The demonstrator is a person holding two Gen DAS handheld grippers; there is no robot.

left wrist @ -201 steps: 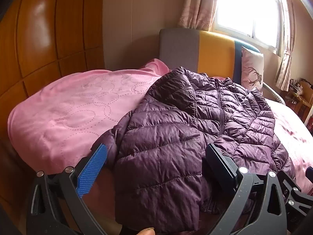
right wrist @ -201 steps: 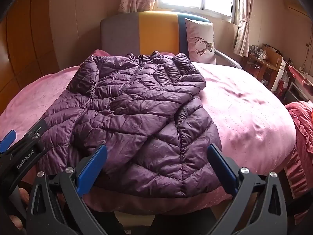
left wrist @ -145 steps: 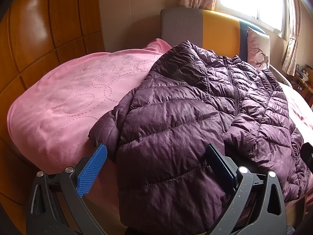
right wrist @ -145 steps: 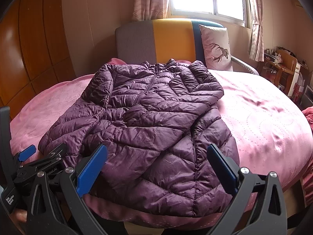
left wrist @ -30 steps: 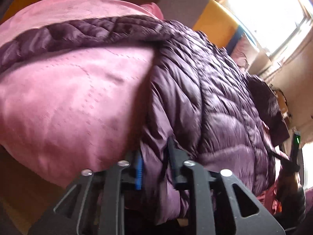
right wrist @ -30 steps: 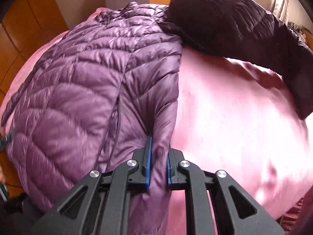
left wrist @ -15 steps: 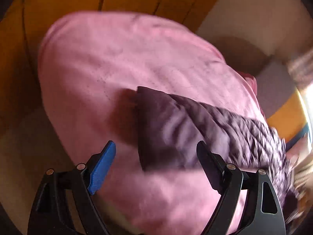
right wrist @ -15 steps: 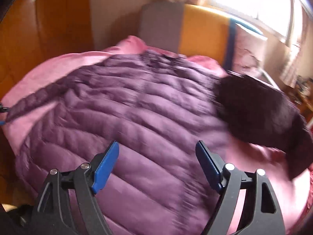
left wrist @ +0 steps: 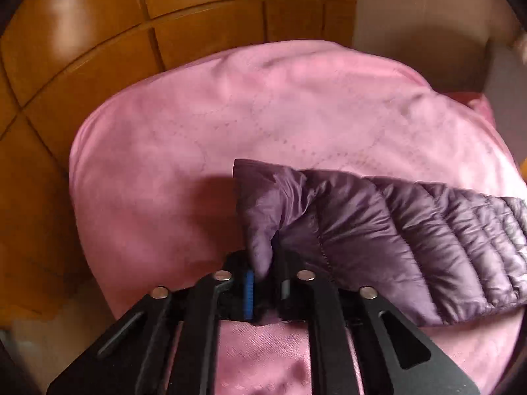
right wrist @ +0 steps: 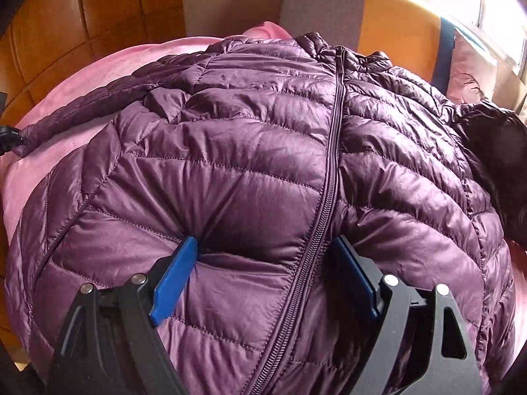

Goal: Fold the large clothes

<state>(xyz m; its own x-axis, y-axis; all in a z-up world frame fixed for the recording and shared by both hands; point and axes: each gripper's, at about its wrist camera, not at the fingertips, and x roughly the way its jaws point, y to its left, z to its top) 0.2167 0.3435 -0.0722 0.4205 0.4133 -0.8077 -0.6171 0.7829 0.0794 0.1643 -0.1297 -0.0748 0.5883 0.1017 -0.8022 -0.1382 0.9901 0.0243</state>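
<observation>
A purple quilted down jacket (right wrist: pixel 247 148) lies front up on the bed, its zipper (right wrist: pixel 332 151) closed. Its left sleeve (left wrist: pixel 378 230) stretches out over the pink cover. My left gripper (left wrist: pixel 263 283) has its jaws closing, and the cuff (left wrist: pixel 260 204) is pinched between the pads. My right gripper (right wrist: pixel 263 256) stands wide, jaws still opening, fingertips pressed into the jacket's lower front beside the zipper, gripping nothing. The other sleeve (right wrist: pixel 494 151) lies dark at the right.
A pink bed cover (left wrist: pixel 230 115) spreads under everything, its rounded edge dropping off at the left. Wooden wall panels (left wrist: pixel 131 33) stand behind it. A grey and yellow headboard (right wrist: pixel 329 6) and a pillow (right wrist: pixel 471 65) sit at the far end.
My left jaws, open over the sleeve end half a second ago, have closed on the cuff. My right gripper, after letting go of the jacket's edge, came down onto the jacket front.
</observation>
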